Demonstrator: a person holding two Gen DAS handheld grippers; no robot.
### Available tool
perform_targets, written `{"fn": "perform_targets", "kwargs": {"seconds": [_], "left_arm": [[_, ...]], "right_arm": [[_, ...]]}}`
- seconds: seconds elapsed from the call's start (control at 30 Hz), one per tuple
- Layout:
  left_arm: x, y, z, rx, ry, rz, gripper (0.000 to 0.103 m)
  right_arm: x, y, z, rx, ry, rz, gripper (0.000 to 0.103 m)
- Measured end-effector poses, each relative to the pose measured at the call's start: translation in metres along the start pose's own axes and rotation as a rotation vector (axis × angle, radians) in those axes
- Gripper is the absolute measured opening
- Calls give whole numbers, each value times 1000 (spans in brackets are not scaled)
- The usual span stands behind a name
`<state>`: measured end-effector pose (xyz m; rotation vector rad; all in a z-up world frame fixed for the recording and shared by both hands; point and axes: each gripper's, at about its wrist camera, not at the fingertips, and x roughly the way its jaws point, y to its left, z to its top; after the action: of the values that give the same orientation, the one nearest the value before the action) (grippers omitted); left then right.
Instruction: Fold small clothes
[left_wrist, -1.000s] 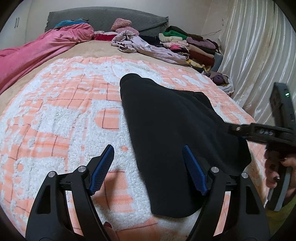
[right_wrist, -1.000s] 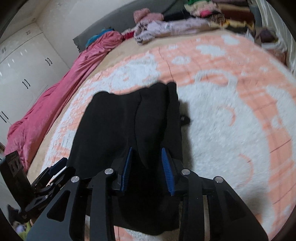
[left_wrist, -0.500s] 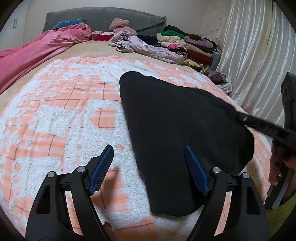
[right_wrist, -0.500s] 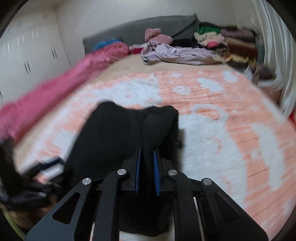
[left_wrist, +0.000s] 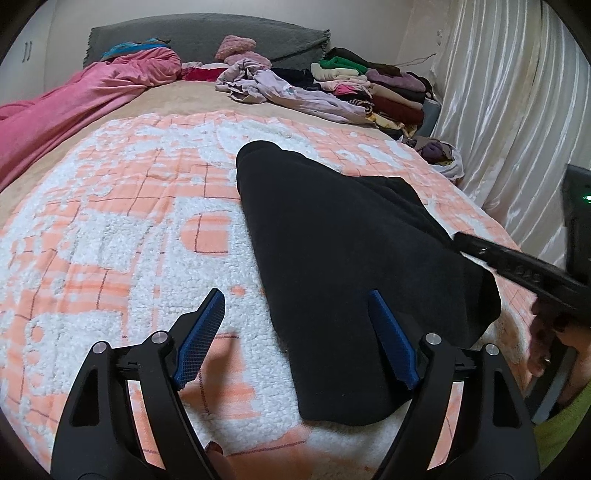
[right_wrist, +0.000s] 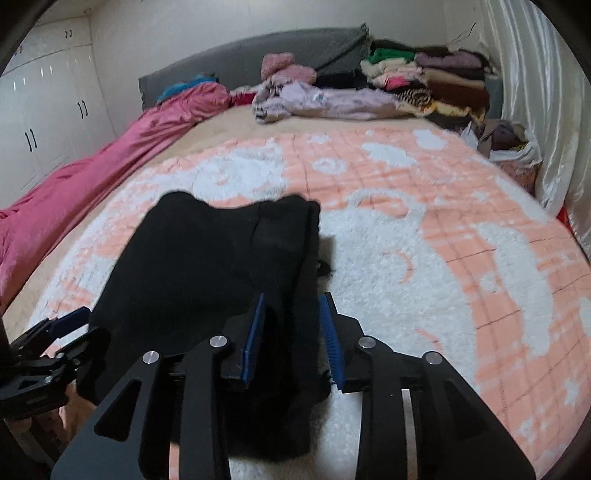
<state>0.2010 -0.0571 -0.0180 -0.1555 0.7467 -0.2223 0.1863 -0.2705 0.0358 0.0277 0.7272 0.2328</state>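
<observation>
Garment: black garment (left_wrist: 354, 258), small, soft, lying on the bed's orange-and-white blanket (left_wrist: 110, 236), near the foot edge; in the left wrist view it runs from centre out to 4 o'clock.
Fold state: one flap already lies over the body of the cloth, its ridge visible in the right wrist view (right_wrist: 280, 236); judged part-folded, at least one more fold and a flattening left.
Right gripper: right gripper (right_wrist: 291, 332), jaws parted a little, with the near right edge of the cloth between the blue pads; whether the pads press the cloth cannot be told.
Left gripper: left gripper (left_wrist: 295, 339), jaws wide apart, holding nothing; one pad over the blanket, the other over the cloth's near left part.
Finished work: folded stack (left_wrist: 373, 85) at 1 o'clock by the headboard; loose lilac clothes (left_wrist: 280, 92) beside it, judged still to do.
Left view only: the garment's whole outline, and the right tool's arm reaching in from 3 o'clock.
Right view only: the layered flap edge, the cloth between its own pads, white wardrobe doors (right_wrist: 44, 122) at 10 o'clock.
Shared surroundings: pink cover (left_wrist: 81, 96) at 10 o'clock, curtain (left_wrist: 517, 110) at 2 o'clock.
</observation>
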Motion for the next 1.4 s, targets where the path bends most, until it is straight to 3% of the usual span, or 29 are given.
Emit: {"fn": "perform_targets", "kwargs": {"seconds": [0.13, 0.3, 0.47, 0.57, 0.67, 1.4], "left_arm": [[-5, -3, 1, 10, -4, 1, 72], [-12, -11, -2, 32, -9, -3, 72], [-12, -16, -10, 56, 14, 15, 72], [-8, -13, -15, 50, 32, 24, 72], [-5, -10, -16, 40, 42, 13, 74], [-11, -10, -14, 36, 38, 10, 76]], "right_arm": [[-28, 3, -3, -17, -50, 31, 29], [-44, 15, -12, -60, -51, 68, 29], [-36, 28, -25, -81, -15, 76, 29], [-23, 29, -32, -112, 31, 12, 29], [-9, 15, -39, -57, 74, 19, 29], [-20, 14, -37, -9, 54, 50, 35]]}}
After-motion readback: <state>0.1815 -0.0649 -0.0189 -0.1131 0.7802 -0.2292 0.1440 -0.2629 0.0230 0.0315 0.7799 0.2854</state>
